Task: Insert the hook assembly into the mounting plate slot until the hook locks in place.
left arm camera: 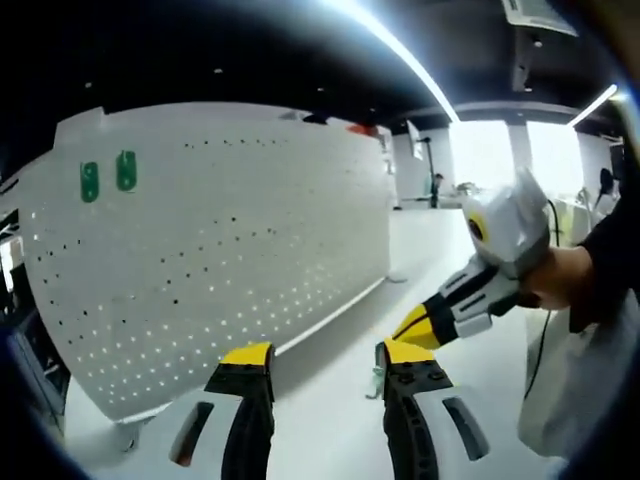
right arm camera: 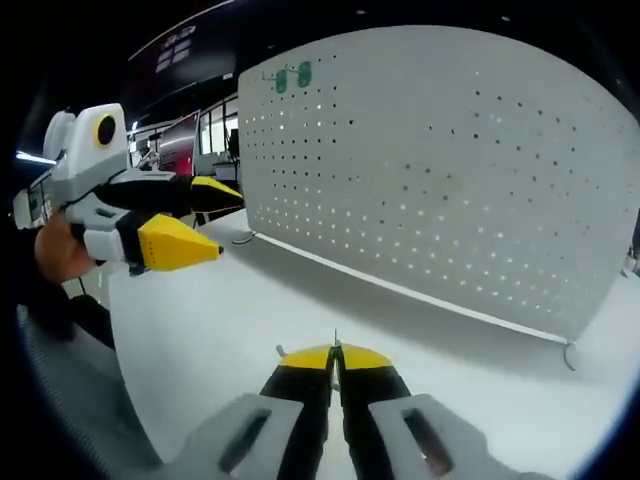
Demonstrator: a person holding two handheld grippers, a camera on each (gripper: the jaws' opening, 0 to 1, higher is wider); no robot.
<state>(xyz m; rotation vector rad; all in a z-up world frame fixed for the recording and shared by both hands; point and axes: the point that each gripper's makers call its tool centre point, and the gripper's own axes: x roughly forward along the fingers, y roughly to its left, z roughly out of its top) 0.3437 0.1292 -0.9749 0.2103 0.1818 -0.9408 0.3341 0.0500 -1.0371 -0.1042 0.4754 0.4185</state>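
Note:
A white pegboard [left arm camera: 210, 250] stands upright on the white table, with two green pieces [left arm camera: 107, 176] fixed near its top left. My left gripper [left arm camera: 325, 355] is open and empty, facing the board. My right gripper [left arm camera: 405, 328], held by a hand, comes in from the right, level with the left gripper's right jaw. A small pale hook [left arm camera: 376, 383] shows just below its yellow tips. In the right gripper view my right gripper [right arm camera: 337, 352] is shut, with the thin hook [right arm camera: 336, 342] poking out between its tips. The left gripper [right arm camera: 230, 222] stands open at the left, near the pegboard [right arm camera: 450, 170].
The white table [right arm camera: 230, 330] stretches in front of the board. Small wire feet [right arm camera: 568, 355] hold the board's lower edge. A person's dark sleeve [left arm camera: 610, 250] is at the right, and an office space with bright windows lies behind.

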